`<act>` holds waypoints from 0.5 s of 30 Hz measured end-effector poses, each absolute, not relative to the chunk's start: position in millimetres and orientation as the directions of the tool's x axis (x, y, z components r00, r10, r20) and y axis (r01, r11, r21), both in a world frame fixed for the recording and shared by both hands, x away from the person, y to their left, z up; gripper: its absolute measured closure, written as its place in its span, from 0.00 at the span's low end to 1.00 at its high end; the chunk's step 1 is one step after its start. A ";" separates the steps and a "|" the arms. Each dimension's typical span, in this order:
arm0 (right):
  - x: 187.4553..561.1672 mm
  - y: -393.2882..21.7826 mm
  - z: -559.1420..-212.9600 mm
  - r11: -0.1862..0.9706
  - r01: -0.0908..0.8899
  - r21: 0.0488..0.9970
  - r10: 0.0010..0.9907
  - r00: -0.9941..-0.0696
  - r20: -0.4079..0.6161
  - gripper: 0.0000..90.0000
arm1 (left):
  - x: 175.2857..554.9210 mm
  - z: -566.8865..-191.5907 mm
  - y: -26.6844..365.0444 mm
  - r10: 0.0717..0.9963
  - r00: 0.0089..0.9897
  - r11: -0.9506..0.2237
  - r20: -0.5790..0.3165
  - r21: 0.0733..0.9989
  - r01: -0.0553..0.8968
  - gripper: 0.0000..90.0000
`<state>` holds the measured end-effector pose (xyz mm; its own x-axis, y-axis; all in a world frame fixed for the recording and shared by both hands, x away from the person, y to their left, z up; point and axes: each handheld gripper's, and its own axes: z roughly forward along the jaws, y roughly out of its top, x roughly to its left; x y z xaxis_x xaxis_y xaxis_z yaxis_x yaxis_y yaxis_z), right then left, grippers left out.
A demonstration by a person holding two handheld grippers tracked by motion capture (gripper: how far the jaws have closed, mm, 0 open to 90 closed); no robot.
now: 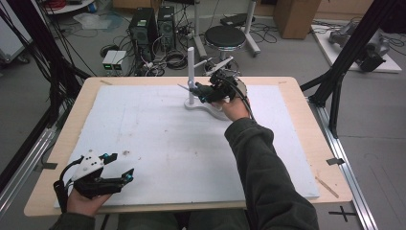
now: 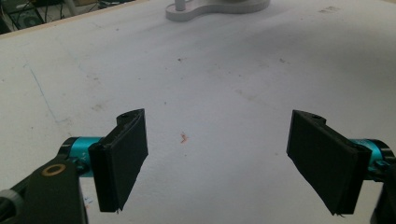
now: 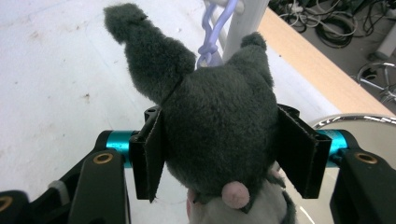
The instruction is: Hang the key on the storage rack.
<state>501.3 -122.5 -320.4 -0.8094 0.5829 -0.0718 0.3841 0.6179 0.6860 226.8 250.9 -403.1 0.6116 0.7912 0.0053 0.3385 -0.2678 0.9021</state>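
Note:
A dark grey plush toy [image 3: 215, 116] with two ears and a pink nose sits between the pads of my right gripper [image 3: 229, 149], which press on both of its sides. A purple plastic clip [image 3: 212, 32] runs from the toy's head up to the white post [image 3: 247, 23] of a stand. In the high view the right gripper [image 1: 205, 92] is at the far middle of the table, right beside the stand's post [image 1: 190, 72] and above its base [image 1: 203, 107]. My left gripper [image 1: 119, 166] rests at the near left corner, open, with nothing between its jaws [image 2: 219, 158].
A white foam board [image 1: 158, 143] covers most of the wooden table [image 1: 306, 124]. The stand's base [image 2: 219, 7] lies far ahead of the left gripper. Beyond the table's far edge are a black stool [image 1: 225, 36], computer towers [image 1: 143, 26] and cables. Black frame struts [image 1: 344, 62] rise at the right.

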 end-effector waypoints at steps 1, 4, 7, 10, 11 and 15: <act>501.4 -122.4 -320.4 0.618 0.385 0.685 0.584 -0.809 -0.072 0.43 | 226.7 -403.2 251.0 0.792 0.610 -0.266 0.005 0.903 0.338 0.23; 501.5 -122.3 -321.6 0.626 0.389 0.676 0.584 -0.808 -0.076 0.40 | 226.7 -403.3 251.2 0.791 0.611 -0.265 0.004 0.903 0.337 0.23; 500.6 -122.7 -320.9 0.620 0.398 0.676 0.589 -0.805 -0.066 0.37 | 226.6 -403.3 251.3 0.790 0.613 -0.268 0.006 0.903 0.337 0.23; 498.7 -123.2 -318.8 0.612 0.401 0.682 0.593 -0.803 -0.060 0.32 | 226.7 -403.3 251.1 0.791 0.611 -0.266 0.004 0.903 0.338 0.23; 498.3 -123.7 -318.0 0.609 0.397 0.687 0.593 -0.802 -0.062 0.32 | 226.7 -403.3 251.0 0.791 0.612 -0.267 0.005 0.903 0.337 0.23; 494.8 -125.7 -313.8 0.603 0.388 0.697 0.588 -0.806 -0.059 0.31 | 226.8 -403.2 250.6 0.789 0.614 -0.272 0.010 0.902 0.335 0.23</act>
<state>494.8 -125.7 -313.8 -0.8064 0.5884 -0.0594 0.3885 0.6028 0.6970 226.8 250.6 -403.2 0.6145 0.7889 0.0095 0.3347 -0.2716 0.9023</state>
